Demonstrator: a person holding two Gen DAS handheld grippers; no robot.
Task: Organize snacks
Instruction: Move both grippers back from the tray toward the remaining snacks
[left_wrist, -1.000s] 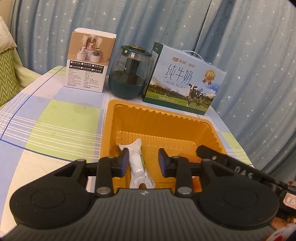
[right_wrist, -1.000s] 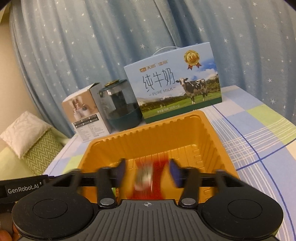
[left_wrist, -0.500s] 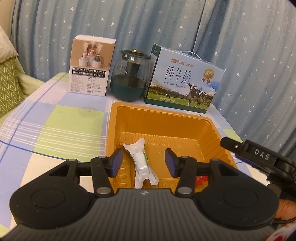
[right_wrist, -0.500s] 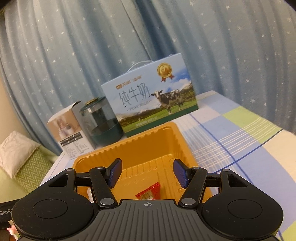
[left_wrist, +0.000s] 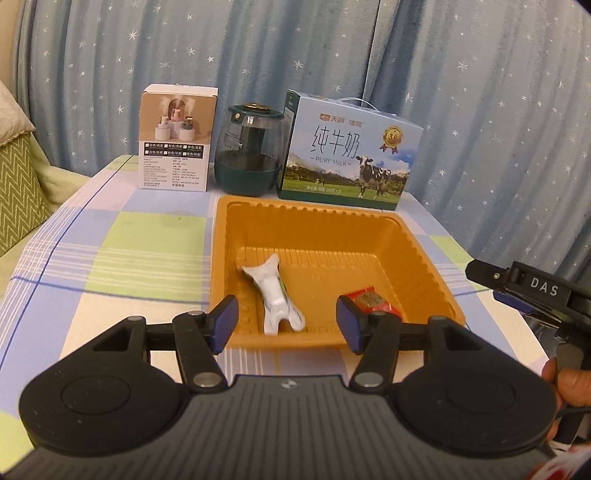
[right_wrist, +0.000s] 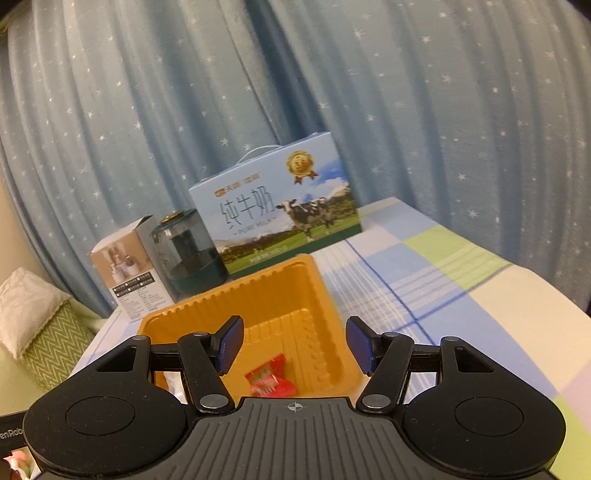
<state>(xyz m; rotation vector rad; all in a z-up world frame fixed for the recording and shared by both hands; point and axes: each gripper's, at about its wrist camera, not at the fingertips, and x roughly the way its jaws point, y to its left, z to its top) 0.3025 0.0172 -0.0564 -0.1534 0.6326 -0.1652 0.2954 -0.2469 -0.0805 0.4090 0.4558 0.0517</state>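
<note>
You're holding the left hand-held gripper (left_wrist: 287, 324) with its jaws spread wide and nothing between them, hovering at the near edge of the orange tray (left_wrist: 424, 258). The right hand-held gripper (right_wrist: 294, 345) is also gaping wide and carrying nothing, sitting above the tray's near right corner.

Both snacks are lying inside the tray: the white snack packet (left_wrist: 275, 291) is resting on the floor toward the left, tilted diagonally, and the red snack packet (left_wrist: 371, 301) is sitting near the right wall, apart from the white one. In the right wrist view the red packet (right_wrist: 271, 376) is showing just below the open jaws.

The tray is sitting on the checkered surface (left_wrist: 147, 236). Behind it, lined up against the curtain (left_wrist: 480, 92): a humidifier box (left_wrist: 177, 138), a dark green jar (left_wrist: 251, 149), and a milk carton (left_wrist: 351, 151), the jar between the other two.
</note>
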